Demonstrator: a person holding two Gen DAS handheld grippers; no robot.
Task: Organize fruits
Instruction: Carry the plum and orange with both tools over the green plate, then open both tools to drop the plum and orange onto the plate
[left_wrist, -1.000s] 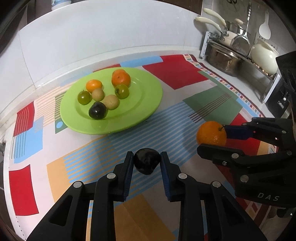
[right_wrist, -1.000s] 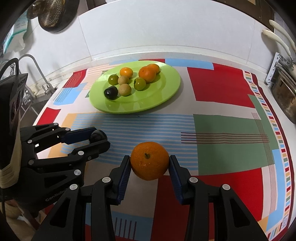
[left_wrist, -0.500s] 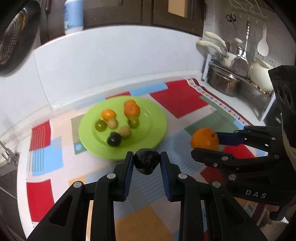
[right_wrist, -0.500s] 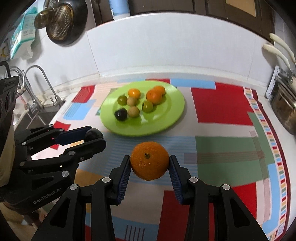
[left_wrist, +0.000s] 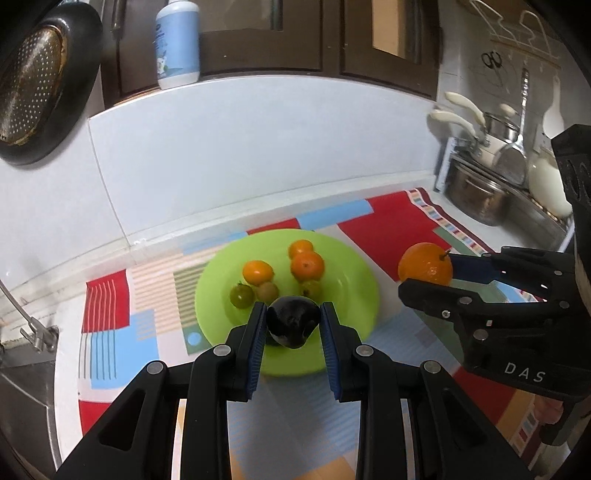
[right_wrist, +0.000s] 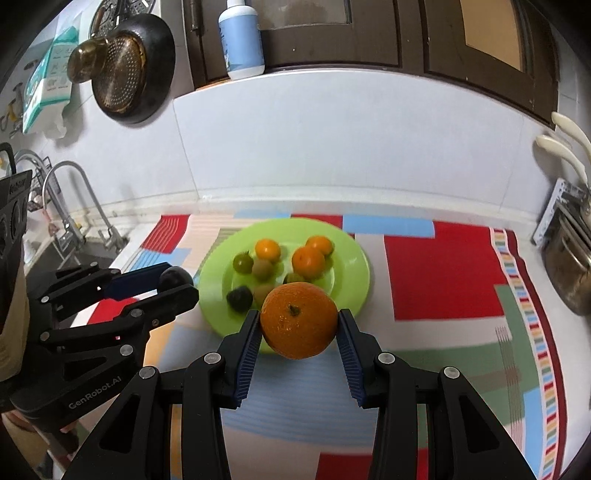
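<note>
Both grippers have risen off the patterned bench (left_wrist: 399, 229), fruit still clamped. Left gripper (left_wrist: 293, 325): fingers closed on a dark plum (left_wrist: 293, 322), held above the near rim of the green plate (left_wrist: 354, 295). Right gripper (right_wrist: 298, 326): fingers closed on a large orange (right_wrist: 299, 319). Only the right view shows the tap (right_wrist: 74, 199); only the left shows the pot rack (left_wrist: 491, 184). Seven small fruits lie on the plate, partly hidden behind the held fruit.

Left view: plum (left_wrist: 293, 326) hides part of plate (left_wrist: 354, 280) and a dark fruit behind it. Right view: orange (right_wrist: 299, 325) covers plate's near rim. Pot (right_wrist: 570, 273) cut off at right edge.
</note>
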